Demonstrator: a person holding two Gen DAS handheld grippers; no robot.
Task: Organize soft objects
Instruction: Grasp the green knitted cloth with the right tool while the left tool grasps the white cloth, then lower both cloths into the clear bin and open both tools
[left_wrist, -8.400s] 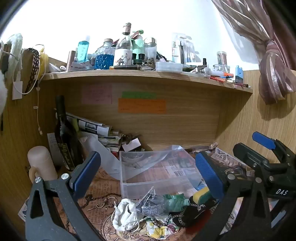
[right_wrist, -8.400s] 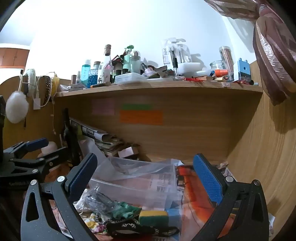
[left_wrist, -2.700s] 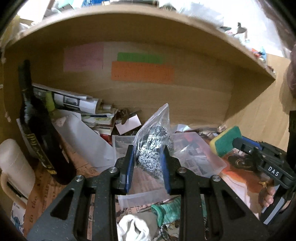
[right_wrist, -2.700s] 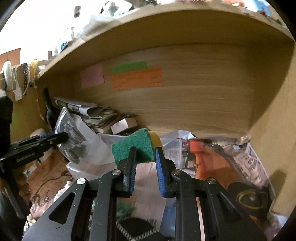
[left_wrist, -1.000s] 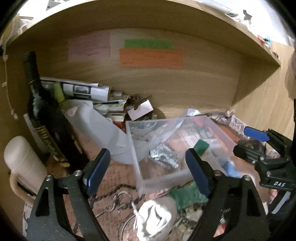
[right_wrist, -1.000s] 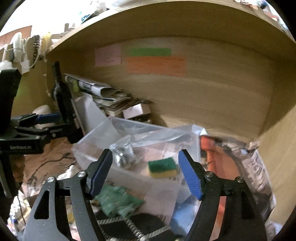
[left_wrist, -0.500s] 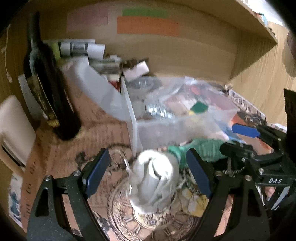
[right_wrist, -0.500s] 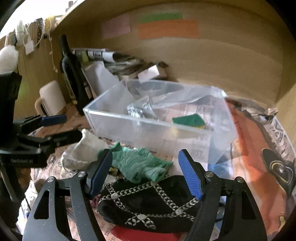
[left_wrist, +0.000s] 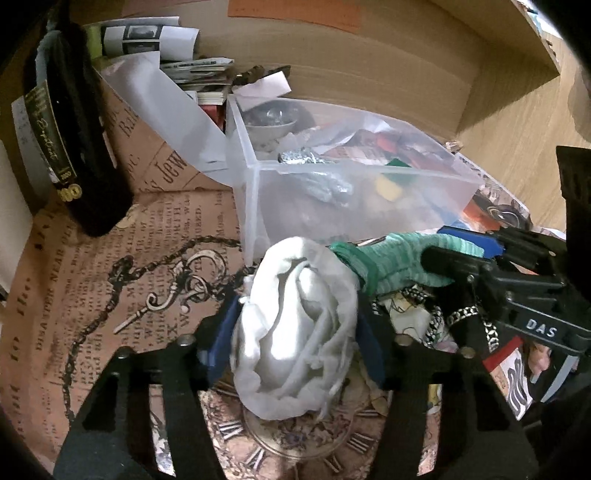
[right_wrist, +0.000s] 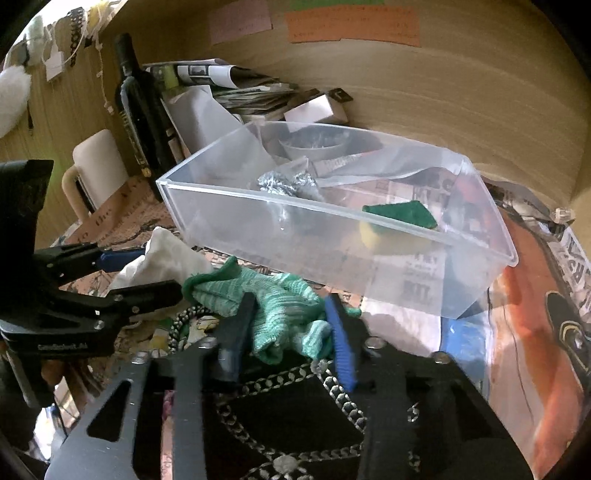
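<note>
Left gripper (left_wrist: 295, 339) clamped around a white cloth (left_wrist: 295, 325) on the printed paper, just in front of the clear bin (right_wrist: 332, 210). Right gripper (right_wrist: 291, 332) closed narrowly on a green cloth (right_wrist: 273, 306) beside it, over a black pouch (right_wrist: 295, 417). Inside the bin: sponge (right_wrist: 399, 218), bagged steel wool (right_wrist: 288, 182).

My left gripper (left_wrist: 295, 332): jaws narrowed, pressing a white cloth (left_wrist: 295, 325). My right gripper (right_wrist: 286, 328): jaws clamping a green cloth (right_wrist: 284, 314).

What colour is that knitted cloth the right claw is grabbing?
Mint green with paler streaks; the knitted cloth shows best in the right wrist view, between the right claw fingers.
</note>
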